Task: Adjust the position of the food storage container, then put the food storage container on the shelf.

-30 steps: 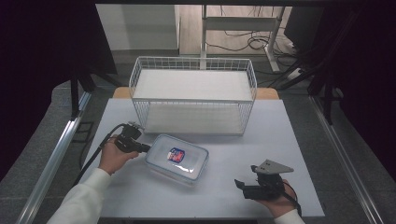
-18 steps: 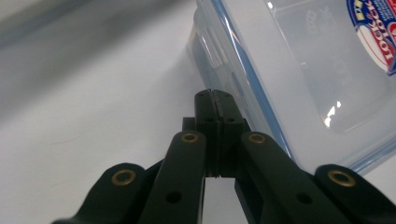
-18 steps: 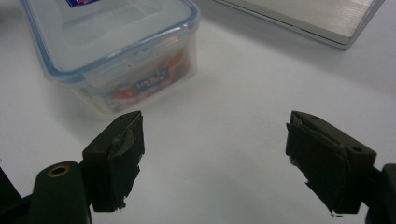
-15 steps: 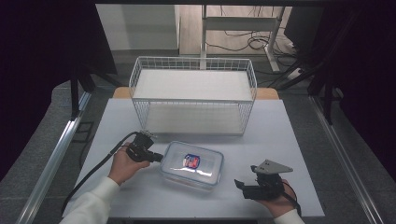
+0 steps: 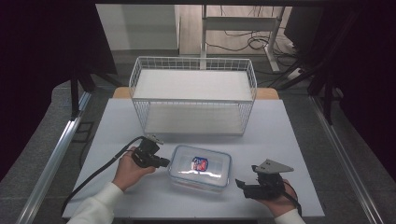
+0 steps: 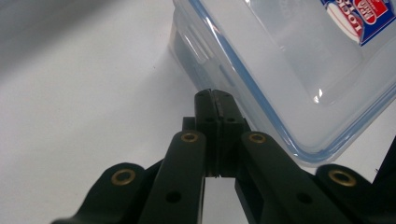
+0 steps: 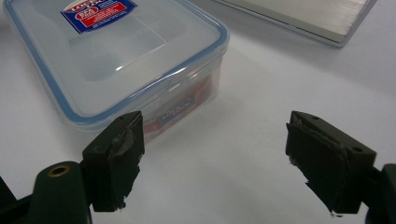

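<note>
Bearing a red-blue sticker — writing unreadable, clear container (image 5: 201,166), left tool (image 5: 164,163) touching

High cam looks down/fwd over table (image 5: 299,140); both gripper cams close, sharing the container (image 5: 201,166).

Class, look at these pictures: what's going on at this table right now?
A person holds a gripper in each hand at a white table. The left gripper, jaws shut, presses its tip against the side of a clear lidded container. The right gripper waits open beside the container, holding nothing. A white wire basket stands behind.
</note>
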Demonstrator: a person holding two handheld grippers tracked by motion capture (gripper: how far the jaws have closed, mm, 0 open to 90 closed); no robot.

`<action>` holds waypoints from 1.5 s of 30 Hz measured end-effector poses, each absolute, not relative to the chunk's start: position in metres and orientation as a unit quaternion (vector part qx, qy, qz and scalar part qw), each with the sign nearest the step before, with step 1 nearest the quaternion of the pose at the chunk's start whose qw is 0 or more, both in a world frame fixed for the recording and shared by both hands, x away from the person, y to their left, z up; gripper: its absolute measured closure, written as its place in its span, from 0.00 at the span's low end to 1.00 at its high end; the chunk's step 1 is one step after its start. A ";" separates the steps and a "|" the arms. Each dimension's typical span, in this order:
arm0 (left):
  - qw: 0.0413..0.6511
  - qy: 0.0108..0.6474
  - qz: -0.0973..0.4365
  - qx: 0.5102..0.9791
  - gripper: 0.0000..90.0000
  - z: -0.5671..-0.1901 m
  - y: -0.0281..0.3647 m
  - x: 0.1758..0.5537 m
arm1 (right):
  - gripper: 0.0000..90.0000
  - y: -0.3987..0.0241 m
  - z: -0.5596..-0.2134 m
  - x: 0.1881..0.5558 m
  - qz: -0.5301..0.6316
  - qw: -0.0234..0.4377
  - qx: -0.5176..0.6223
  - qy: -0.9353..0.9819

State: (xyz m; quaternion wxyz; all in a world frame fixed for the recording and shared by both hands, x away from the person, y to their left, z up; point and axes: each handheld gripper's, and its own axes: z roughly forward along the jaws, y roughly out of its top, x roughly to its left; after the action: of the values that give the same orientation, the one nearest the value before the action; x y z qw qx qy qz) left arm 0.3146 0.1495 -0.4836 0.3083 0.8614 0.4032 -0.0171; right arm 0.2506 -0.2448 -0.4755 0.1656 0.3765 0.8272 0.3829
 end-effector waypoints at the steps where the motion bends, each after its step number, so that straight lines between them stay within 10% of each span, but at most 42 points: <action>1: 0.312 0.401 -0.016 0.861 1.00 -0.483 0.150 0.314 | 0.22 -0.245 -0.475 0.251 0.384 0.167 0.377 0.827; 9: 0.343 0.407 -0.007 0.847 0.91 -0.482 0.158 0.306 | 0.22 -0.246 -0.474 0.250 0.385 0.168 0.378 0.825; 22: 0.397 0.440 0.009 0.806 0.32 -0.469 0.178 0.281 | 0.21 -0.246 -0.472 0.249 0.414 0.156 0.392 0.806; 45: 0.440 0.446 -0.034 0.779 0.22 -0.474 0.180 0.279 | 0.19 -0.245 -0.467 0.252 0.445 0.096 0.409 0.791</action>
State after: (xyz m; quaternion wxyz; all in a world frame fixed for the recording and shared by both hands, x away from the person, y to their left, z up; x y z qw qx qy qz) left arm 0.2795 0.1805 -0.4739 0.4398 0.7791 0.4456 -0.0338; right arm 0.2516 -0.2450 -0.4672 0.0964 0.4092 0.7906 0.4451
